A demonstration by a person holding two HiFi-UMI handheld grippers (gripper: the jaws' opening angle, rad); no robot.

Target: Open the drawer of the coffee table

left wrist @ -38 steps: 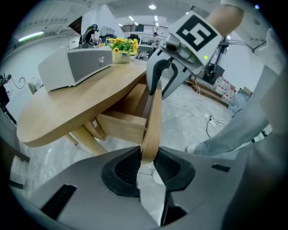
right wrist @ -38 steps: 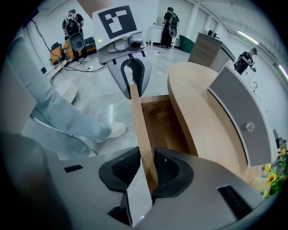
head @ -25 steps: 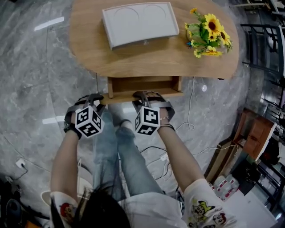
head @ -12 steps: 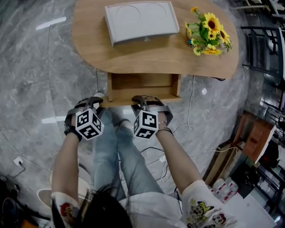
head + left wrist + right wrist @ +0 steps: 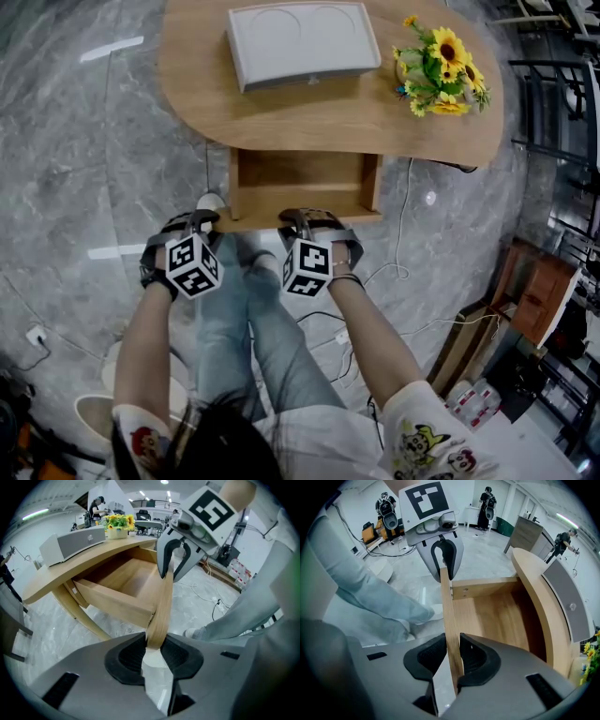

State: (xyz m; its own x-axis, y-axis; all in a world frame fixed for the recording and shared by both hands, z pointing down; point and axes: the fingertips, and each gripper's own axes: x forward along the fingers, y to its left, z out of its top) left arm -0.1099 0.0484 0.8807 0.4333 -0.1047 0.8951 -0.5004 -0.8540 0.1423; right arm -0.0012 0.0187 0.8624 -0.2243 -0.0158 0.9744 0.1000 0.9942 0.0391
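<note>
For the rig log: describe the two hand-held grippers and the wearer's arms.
The left hand-held gripper and right hand-held gripper are grey with black pads, each carrying a white cube of black square markers. The person wears a white short-sleeved shirt with cartoon prints and dark bands at the right wrist.

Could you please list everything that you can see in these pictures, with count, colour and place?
coffee table: one, light wood, on the floor ahead of the person
drawer: one, light wood, pulled out under the table's near edge, inside bare
box-shaped device: one, pale grey, on the tabletop's far side
sunflower bouquet: one, yellow and green, on the table's right end
cable: several, white and dark, on the floor to the right
floor: grey marble
legs: two, blue jeans, below the drawer
left gripper: one, grey, shut on the drawer's front panel
right gripper: one, grey, shut on that panel too
</note>
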